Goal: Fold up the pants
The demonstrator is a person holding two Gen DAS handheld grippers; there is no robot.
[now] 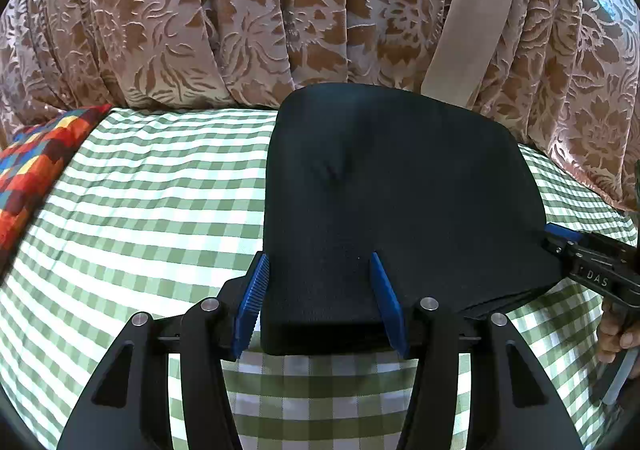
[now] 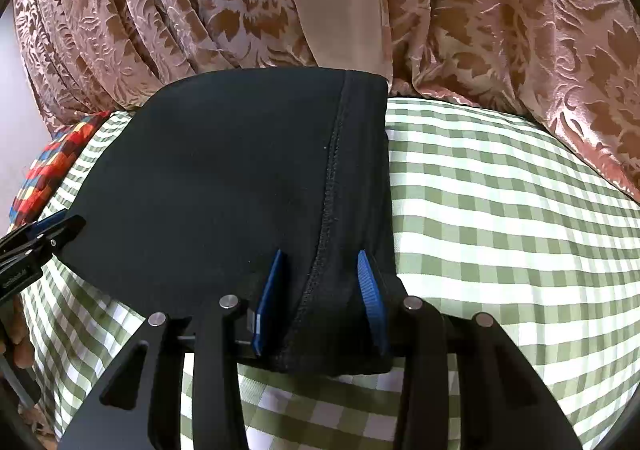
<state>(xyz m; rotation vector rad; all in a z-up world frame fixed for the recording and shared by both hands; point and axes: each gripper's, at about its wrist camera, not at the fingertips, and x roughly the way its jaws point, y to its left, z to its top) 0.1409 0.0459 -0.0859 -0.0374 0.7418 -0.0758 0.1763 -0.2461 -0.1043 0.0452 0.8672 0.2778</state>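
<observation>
We are straddling the folded pants (image 1: 384, 201) at frame centre, both grippers' jaws apart, perhaps squaring its near corners

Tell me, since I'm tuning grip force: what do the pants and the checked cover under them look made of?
The pants: dark, matte, probably a stretchy knit, judging by the overlock-style seam and smooth drape. The checked cover: green-and-white gingham, apparently a thin woven cotton-like cloth with soft wrinkles, laid over something padded.

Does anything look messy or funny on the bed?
Nothing much. The black pants lie folded on the checked sheet, with one small pucker on top. Both the left gripper and right gripper straddle the near edge.
</observation>
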